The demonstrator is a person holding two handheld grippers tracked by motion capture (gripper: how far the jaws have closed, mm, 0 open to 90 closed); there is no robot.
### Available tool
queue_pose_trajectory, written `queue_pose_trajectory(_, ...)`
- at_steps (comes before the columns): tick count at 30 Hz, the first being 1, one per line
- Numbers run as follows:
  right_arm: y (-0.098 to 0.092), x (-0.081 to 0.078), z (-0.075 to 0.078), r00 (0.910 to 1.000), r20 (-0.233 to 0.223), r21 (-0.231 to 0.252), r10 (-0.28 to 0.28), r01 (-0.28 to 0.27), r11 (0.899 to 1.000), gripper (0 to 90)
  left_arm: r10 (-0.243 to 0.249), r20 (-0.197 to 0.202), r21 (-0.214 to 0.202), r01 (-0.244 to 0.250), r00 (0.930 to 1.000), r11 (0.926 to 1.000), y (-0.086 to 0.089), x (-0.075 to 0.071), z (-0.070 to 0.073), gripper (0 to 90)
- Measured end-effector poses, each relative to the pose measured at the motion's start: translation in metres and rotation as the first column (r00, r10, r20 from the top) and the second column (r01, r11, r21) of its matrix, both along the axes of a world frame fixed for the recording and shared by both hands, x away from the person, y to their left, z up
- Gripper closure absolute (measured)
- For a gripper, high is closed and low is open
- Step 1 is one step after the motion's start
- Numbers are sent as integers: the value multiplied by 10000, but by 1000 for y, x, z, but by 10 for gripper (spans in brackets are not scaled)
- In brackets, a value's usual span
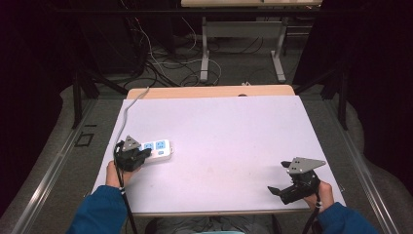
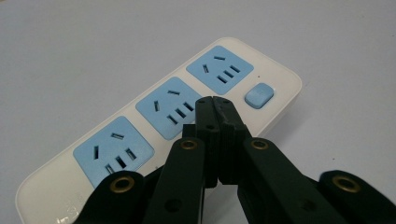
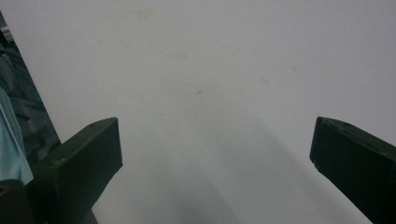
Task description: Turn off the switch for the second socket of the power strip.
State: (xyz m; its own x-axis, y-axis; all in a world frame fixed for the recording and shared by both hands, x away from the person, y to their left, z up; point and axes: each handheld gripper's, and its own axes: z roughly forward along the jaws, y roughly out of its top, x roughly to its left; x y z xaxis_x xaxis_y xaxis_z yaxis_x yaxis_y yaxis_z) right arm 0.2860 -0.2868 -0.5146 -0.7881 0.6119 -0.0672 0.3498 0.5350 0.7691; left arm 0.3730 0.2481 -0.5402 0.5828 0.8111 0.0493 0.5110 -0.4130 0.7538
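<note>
Up close, the left tongs (image 2: 214,100) are pressed fully together, empty, their tips poised over the middle blue socket of a white power strip (image 2: 163,121); whether they touch it cannot be told. That strip (image 1: 157,149) lies flat near the left edge of the pale table (image 1: 229,146), its grey cord (image 1: 127,111) running off the far-left corner, a small blue switch (image 2: 258,95) at its end. At the table's near right corner, well apart from the strip, the right tongs (image 1: 278,176) are spread wide over bare surface, gripping nothing. Blue sleeves (image 1: 100,212) enter from below.
</note>
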Motion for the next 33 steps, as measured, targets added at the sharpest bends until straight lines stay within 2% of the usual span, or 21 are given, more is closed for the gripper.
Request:
queue_pose_trajectory(11, 0, 0, 0, 10000, 4, -1, 4, -4, 10000, 17, -99, -12, 133, 99, 10000, 9999, 0, 0, 0, 899)
queue_pose_trajectory(21, 0, 0, 0, 10000, 52, -31, 43, -43, 10000, 17, -100, -38, 53, 100, 9999, 9999, 1, 1, 0, 900)
queue_pose_trajectory(25, 0, 0, 0, 10000, 56, -35, 24, -24, 10000, 17, -82, -22, -240, 81, 10000, 9997, 3, 1, -2, 900)
queue_pose_trajectory(33, 0, 0, 0, 10000, 53, -11, -20, 20, 10000, 17, -40, 30, -249, 40, 10000, 9997, 3, 0, -3, 900)
